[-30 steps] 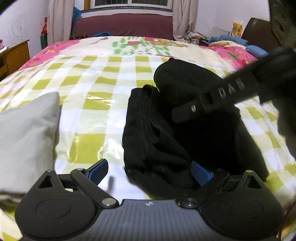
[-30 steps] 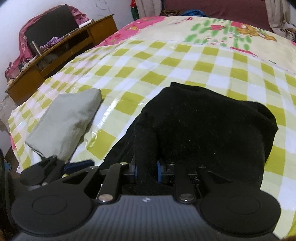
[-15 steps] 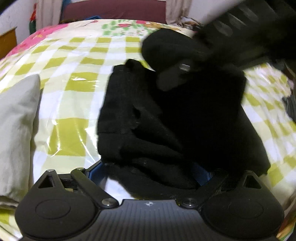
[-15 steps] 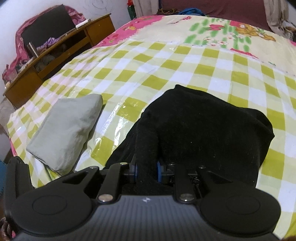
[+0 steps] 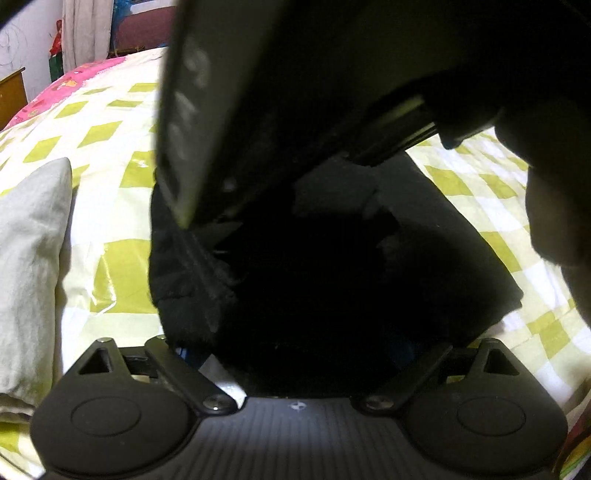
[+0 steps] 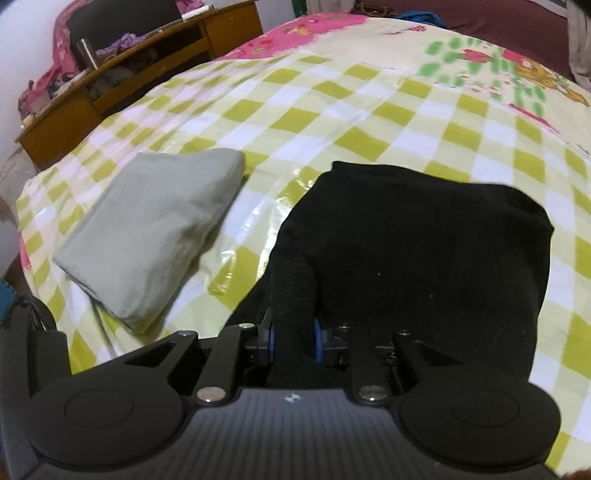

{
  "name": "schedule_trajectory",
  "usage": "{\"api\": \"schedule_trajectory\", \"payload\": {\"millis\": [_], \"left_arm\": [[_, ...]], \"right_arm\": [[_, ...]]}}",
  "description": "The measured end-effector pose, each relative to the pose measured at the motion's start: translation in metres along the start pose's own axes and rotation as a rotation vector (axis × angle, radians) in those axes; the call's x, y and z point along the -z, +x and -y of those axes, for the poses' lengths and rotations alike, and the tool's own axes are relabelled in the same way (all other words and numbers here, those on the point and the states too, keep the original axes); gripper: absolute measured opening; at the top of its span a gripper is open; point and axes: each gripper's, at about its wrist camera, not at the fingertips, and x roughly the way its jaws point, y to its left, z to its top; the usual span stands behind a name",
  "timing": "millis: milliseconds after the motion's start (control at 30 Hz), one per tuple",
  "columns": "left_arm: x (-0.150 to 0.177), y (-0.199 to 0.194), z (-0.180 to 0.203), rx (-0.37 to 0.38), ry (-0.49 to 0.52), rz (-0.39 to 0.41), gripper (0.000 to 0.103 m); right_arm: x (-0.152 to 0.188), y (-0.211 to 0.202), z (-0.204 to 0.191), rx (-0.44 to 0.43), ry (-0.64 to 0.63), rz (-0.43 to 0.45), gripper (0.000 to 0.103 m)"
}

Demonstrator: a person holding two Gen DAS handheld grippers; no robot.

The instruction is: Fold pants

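The black pants [image 6: 424,251] lie in front of me on the green-and-white checked bedspread [image 6: 332,103], folded into a thick, roughly square bundle of dark, slightly fuzzy fabric. The far edge looks fairly straight, with one rounded corner at the right. On the left side the layers bunch into soft ridges [image 5: 188,273]. A narrow pinch of the near edge [image 6: 293,325] stands raised off the bundle toward me.

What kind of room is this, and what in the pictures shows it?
Most likely a bedroom in a home. A bed with a checked sheet fills the view, a cluttered wooden desk stands beside it, and curtains hang beyond.
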Motion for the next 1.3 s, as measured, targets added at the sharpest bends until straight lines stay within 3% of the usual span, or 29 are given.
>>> {"api": "schedule_trajectory", "payload": {"millis": [200, 400, 467, 633, 700, 800, 867, 967, 1067, 1133, 1300], "left_arm": [[0.003, -0.02, -0.004, 0.003, -0.043, -0.005, 0.103], [0.008, -0.062, -0.004, -0.037, -0.041, 0.042, 0.103], [0.004, -0.073, -0.002, -0.051, -0.024, 0.068, 0.103], [-0.016, -0.092, -0.008, -0.074, -0.007, 0.189, 0.103], [-0.028, -0.087, -0.011, -0.071, -0.038, 0.216, 0.103], [-0.037, -0.084, -0.016, -0.029, -0.116, 0.277, 0.103], [-0.037, -0.078, -0.015, -0.011, -0.139, 0.288, 0.103], [-0.029, -0.056, -0.005, -0.017, -0.098, 0.255, 0.103], [-0.02, -0.022, 0.012, -0.129, 0.002, 0.105, 0.103], [-0.012, -0.006, 0.006, -0.129, -0.03, 0.053, 0.103], [-0.013, -0.007, -0.011, -0.088, -0.111, 0.044, 0.103]], "right_arm": [[0.002, -0.004, 0.018, -0.202, 0.068, -0.017, 0.062], [0.013, -0.005, 0.058, -0.463, 0.329, 0.002, 0.063], [0.013, -0.011, 0.064, -0.511, 0.353, 0.018, 0.063], [-0.003, -0.053, 0.073, -0.394, 0.253, 0.184, 0.063], [-0.012, -0.062, 0.078, -0.273, 0.212, 0.235, 0.063], [-0.025, -0.06, 0.078, -0.171, 0.126, 0.252, 0.063], [-0.033, -0.048, 0.075, -0.15, 0.089, 0.227, 0.063], [-0.041, -0.014, 0.074, -0.127, 0.055, 0.158, 0.061], [-0.044, 0.025, 0.08, -0.099, 0.07, 0.106, 0.061], [-0.045, 0.045, 0.084, -0.089, 0.083, 0.095, 0.062], [-0.043, 0.068, 0.09, -0.101, 0.109, 0.127, 0.068]]}}
